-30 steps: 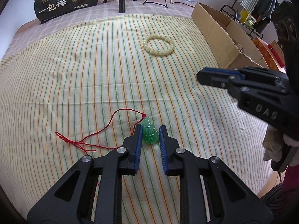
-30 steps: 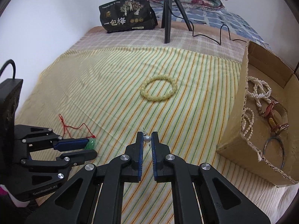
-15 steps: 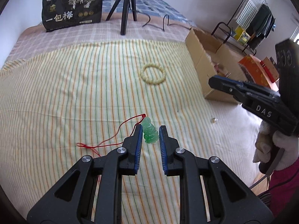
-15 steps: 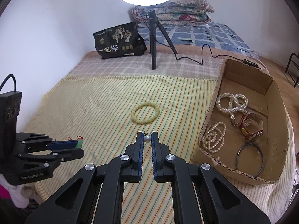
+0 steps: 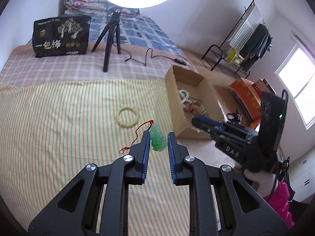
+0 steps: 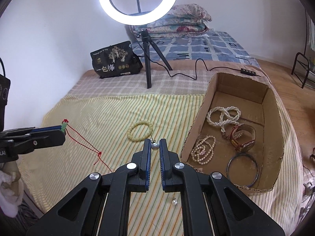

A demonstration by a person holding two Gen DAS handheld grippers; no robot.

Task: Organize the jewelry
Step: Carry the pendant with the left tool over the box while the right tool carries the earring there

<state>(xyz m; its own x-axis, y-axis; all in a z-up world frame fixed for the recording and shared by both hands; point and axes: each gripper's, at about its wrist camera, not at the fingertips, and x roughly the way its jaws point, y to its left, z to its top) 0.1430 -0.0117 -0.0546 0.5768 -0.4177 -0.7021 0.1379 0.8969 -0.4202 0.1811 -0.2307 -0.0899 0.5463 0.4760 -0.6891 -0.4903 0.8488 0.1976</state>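
- Both grippers were raised off the striped cloth since earlier.
- A green pendant was clamped by the left gripper, a pearl earring by the right gripper.
- Pearls already lay in the box; a bead bracelet and another loose earring were left out.

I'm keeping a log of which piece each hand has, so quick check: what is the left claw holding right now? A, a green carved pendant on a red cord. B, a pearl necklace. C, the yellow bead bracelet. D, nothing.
A: the left claw is shut on the green pendant, its red cord trailing down toward the striped cloth.
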